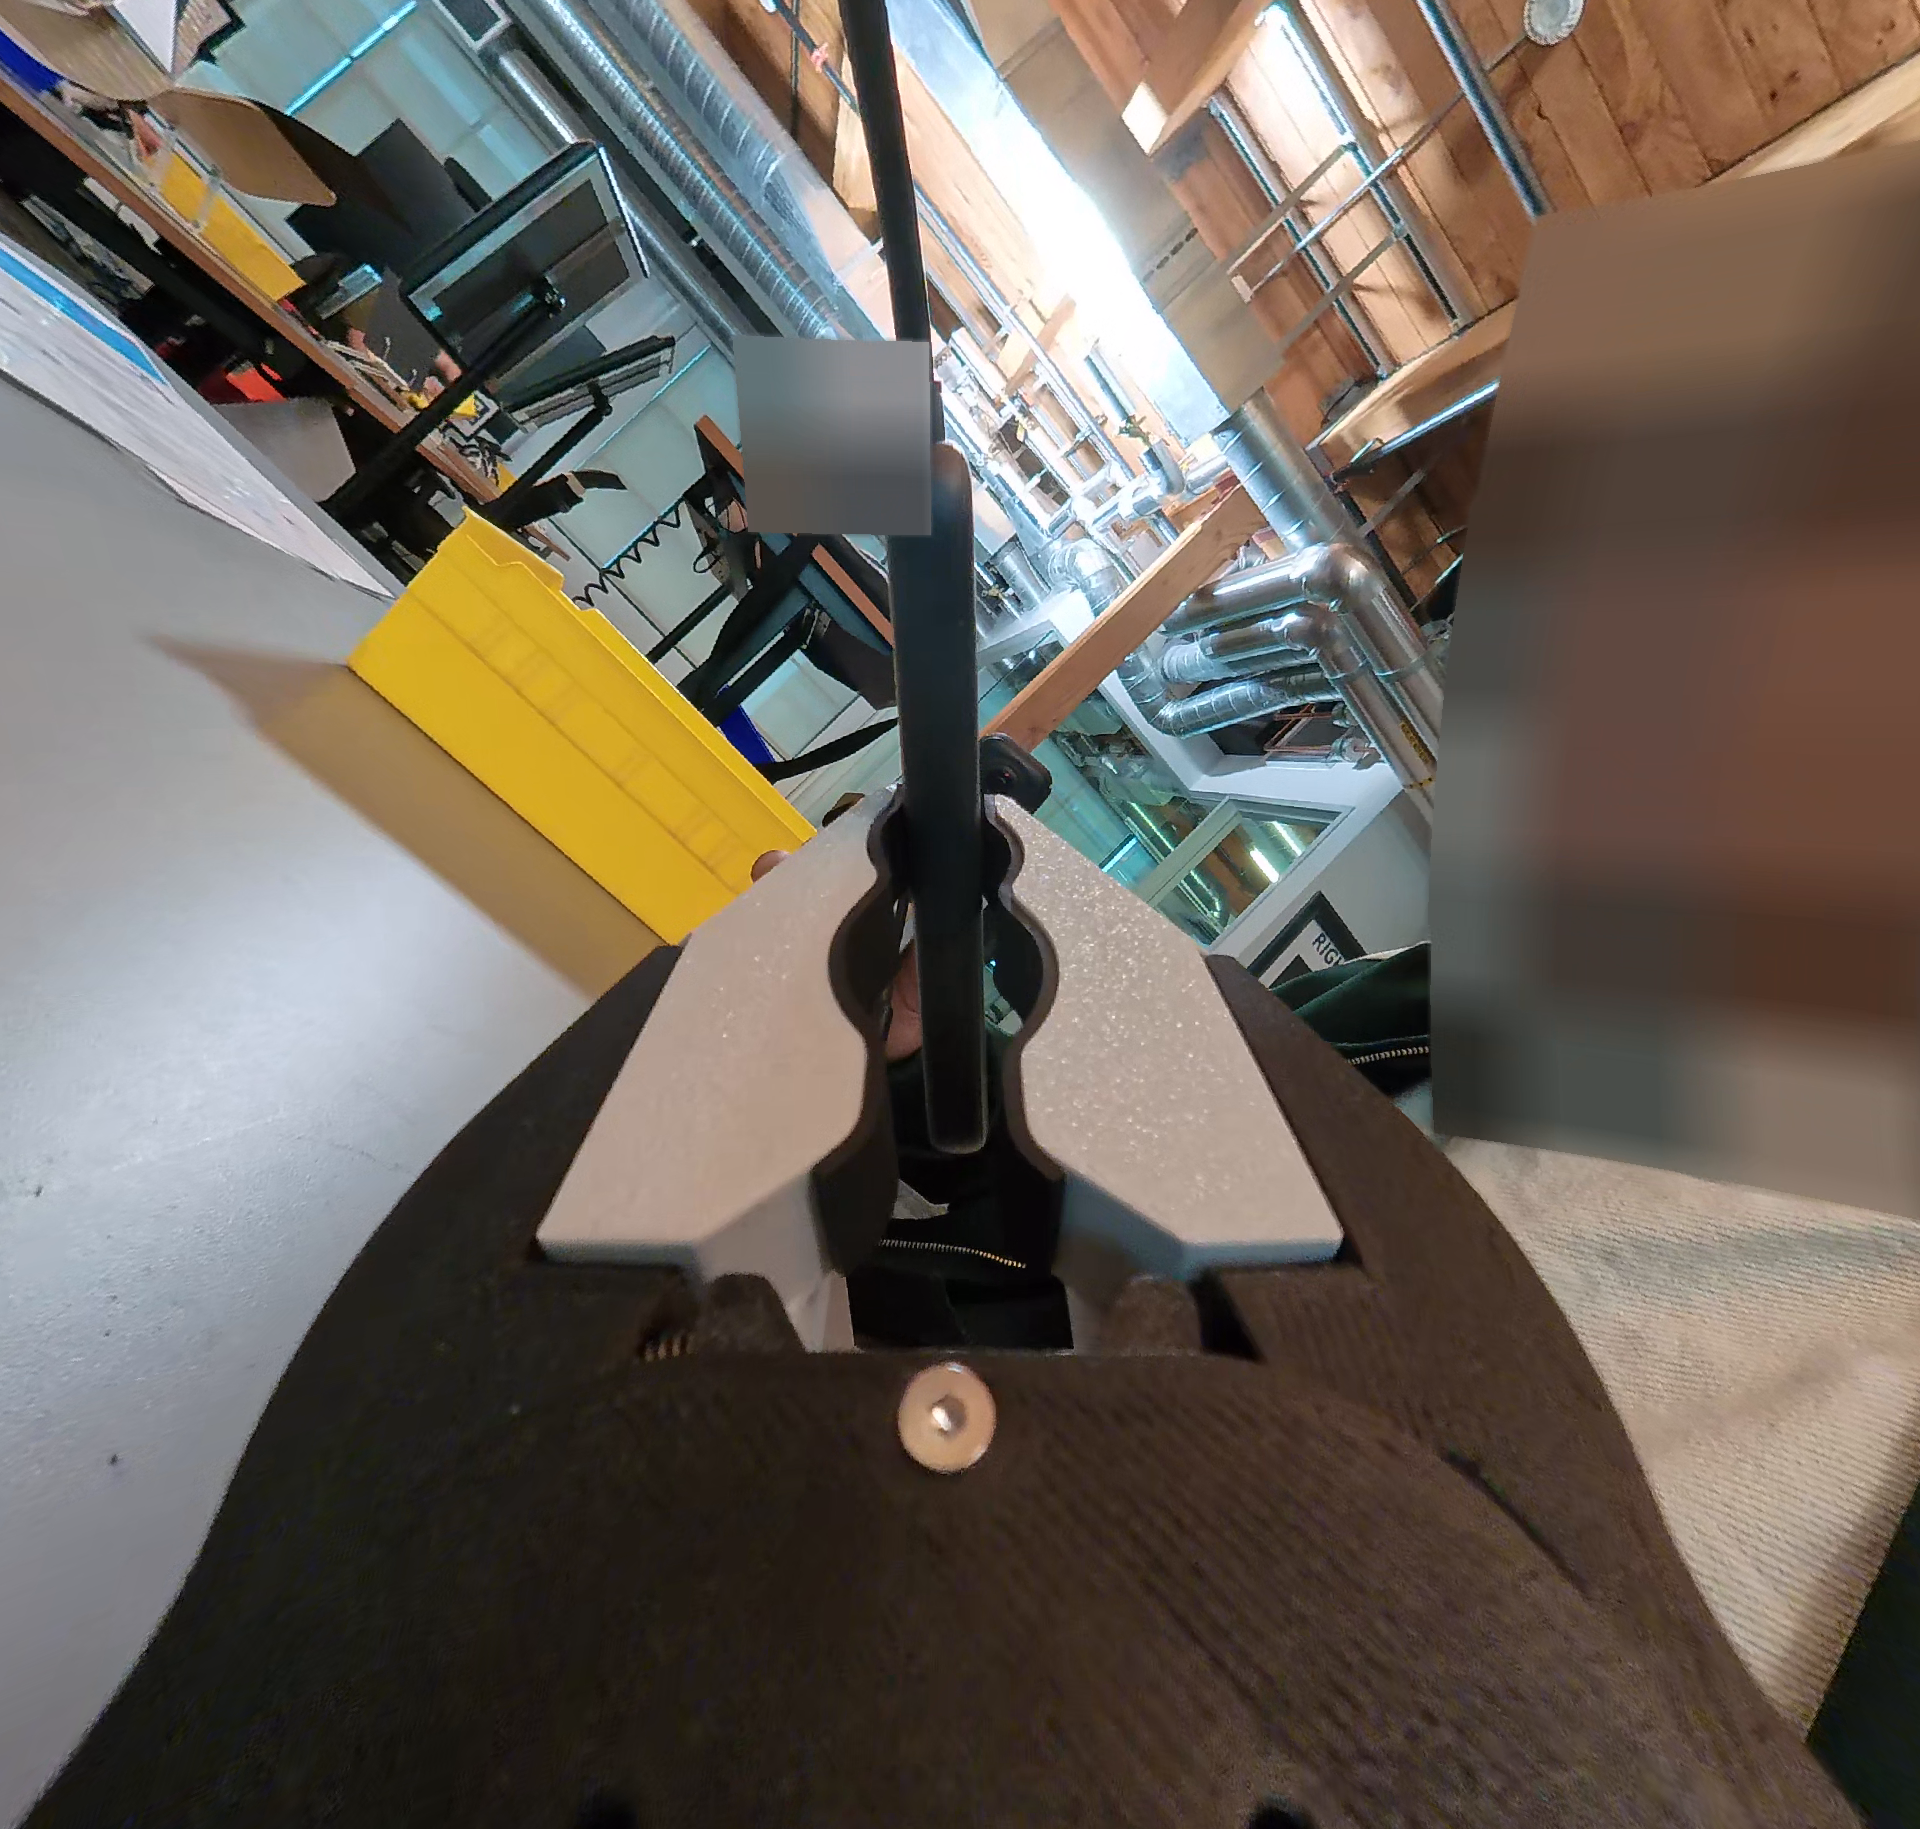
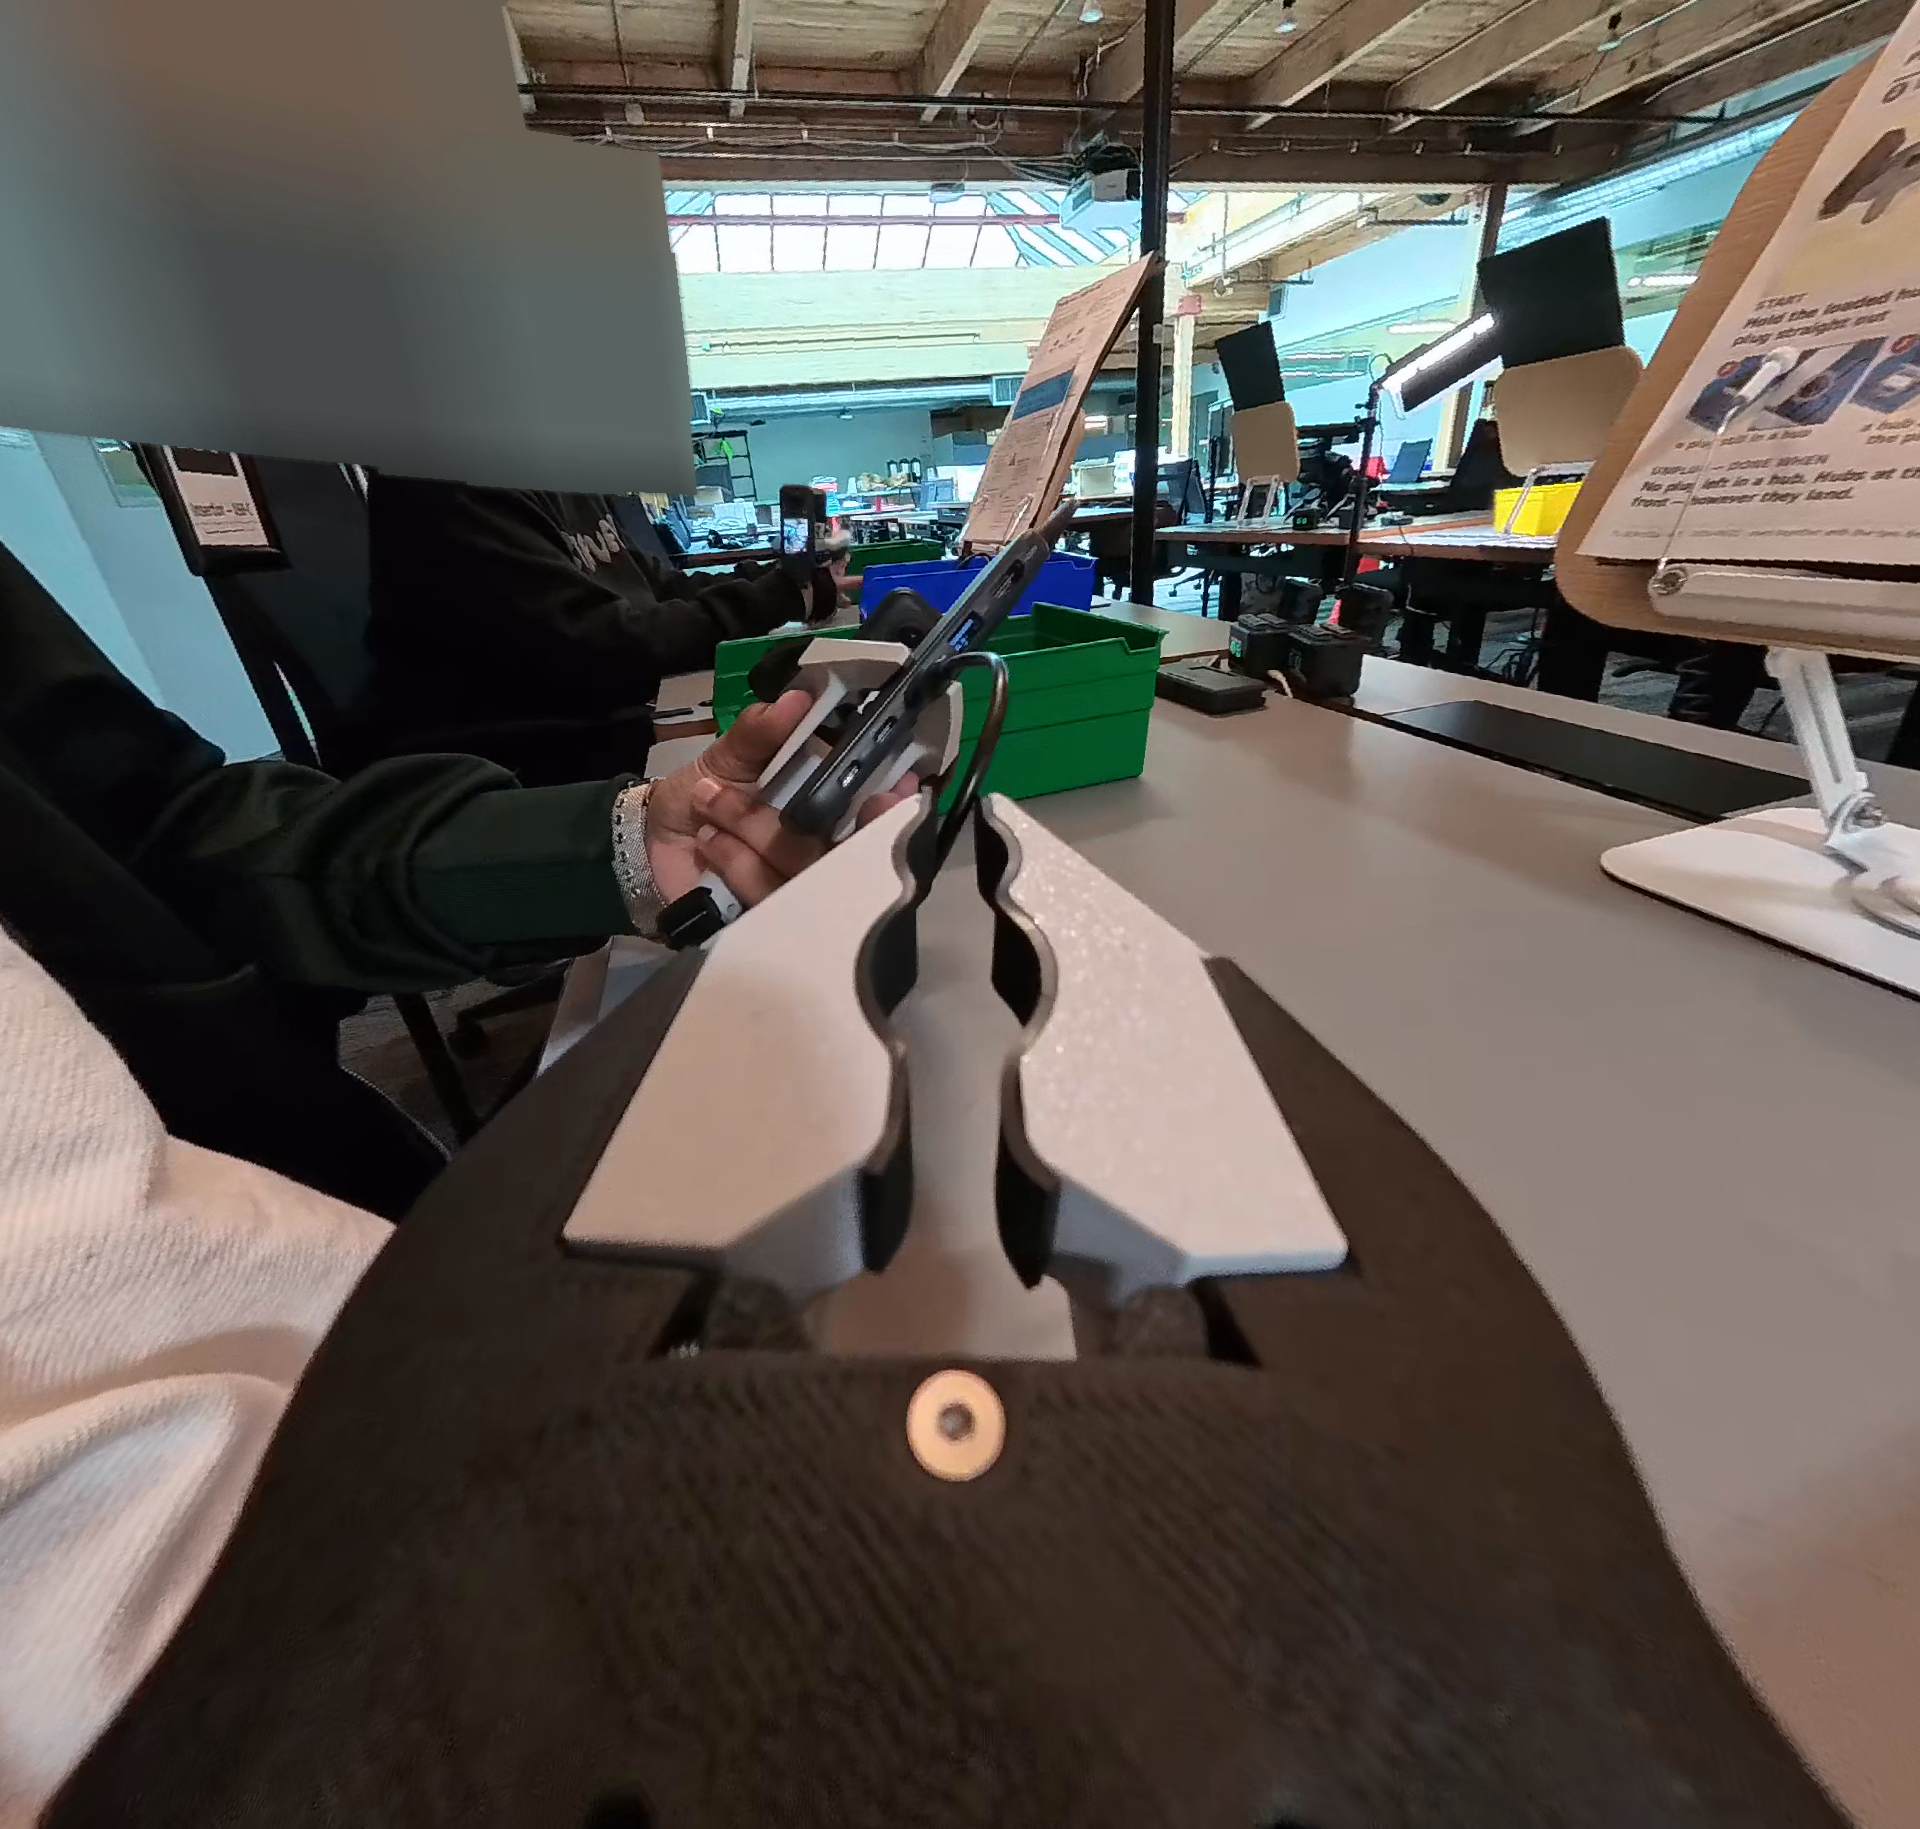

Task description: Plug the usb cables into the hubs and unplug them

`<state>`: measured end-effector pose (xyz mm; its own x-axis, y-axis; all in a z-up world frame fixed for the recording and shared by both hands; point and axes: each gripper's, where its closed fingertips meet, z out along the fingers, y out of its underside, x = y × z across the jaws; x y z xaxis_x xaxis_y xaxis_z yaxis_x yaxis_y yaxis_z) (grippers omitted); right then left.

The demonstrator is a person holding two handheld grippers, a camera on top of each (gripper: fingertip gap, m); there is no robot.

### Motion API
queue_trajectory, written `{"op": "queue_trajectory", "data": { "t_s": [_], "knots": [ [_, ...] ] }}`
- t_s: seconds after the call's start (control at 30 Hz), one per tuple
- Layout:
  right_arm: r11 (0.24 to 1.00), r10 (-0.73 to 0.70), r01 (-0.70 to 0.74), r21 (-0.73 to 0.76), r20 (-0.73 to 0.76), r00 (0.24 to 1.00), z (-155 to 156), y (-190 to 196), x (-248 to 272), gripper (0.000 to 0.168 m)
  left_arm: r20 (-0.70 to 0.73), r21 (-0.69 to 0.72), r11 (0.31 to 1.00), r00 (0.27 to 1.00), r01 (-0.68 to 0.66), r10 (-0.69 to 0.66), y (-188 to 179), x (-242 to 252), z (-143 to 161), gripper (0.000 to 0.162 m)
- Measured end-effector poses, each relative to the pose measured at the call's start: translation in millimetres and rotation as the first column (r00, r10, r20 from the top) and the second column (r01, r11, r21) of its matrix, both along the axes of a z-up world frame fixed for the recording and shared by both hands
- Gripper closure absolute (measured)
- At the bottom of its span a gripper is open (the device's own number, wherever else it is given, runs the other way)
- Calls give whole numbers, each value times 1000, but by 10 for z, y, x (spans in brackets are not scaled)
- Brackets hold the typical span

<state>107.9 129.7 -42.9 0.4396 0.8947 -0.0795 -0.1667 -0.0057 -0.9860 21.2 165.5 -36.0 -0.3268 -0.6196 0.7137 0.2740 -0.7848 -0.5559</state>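
Observation:
My left gripper is shut on a dark slim usb hub, seen edge-on and pointing upward. The hub's black cable runs up out of the frame. In the right wrist view the left gripper is held in a hand above the table edge, and the hub tilts up to the right with its ports showing. A black cable loops from the hub's side down into the tips of my right gripper, which is nearly closed on it.
A green bin and a blue bin stand behind the hub on the grey table. A yellow bin lies on the table in the left wrist view. An instruction board stands on a white stand at the right. A person in a dark sleeve sits at the left.

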Motion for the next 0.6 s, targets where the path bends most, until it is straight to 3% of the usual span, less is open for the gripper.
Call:
{"op": "queue_trajectory", "data": {
  "t_s": [0.3,0.6],
  "knots": [
    [999,26,-26,-28,7,1000,-62,-24,-56,162,5,-5,1000,1000,-3,3,10,-8,2,154],
    [987,144,-140,-82,48,988,-189,-152,-233,157,61,-4,999,998,36,-35,-45,-34,78,153]
  ]
}}
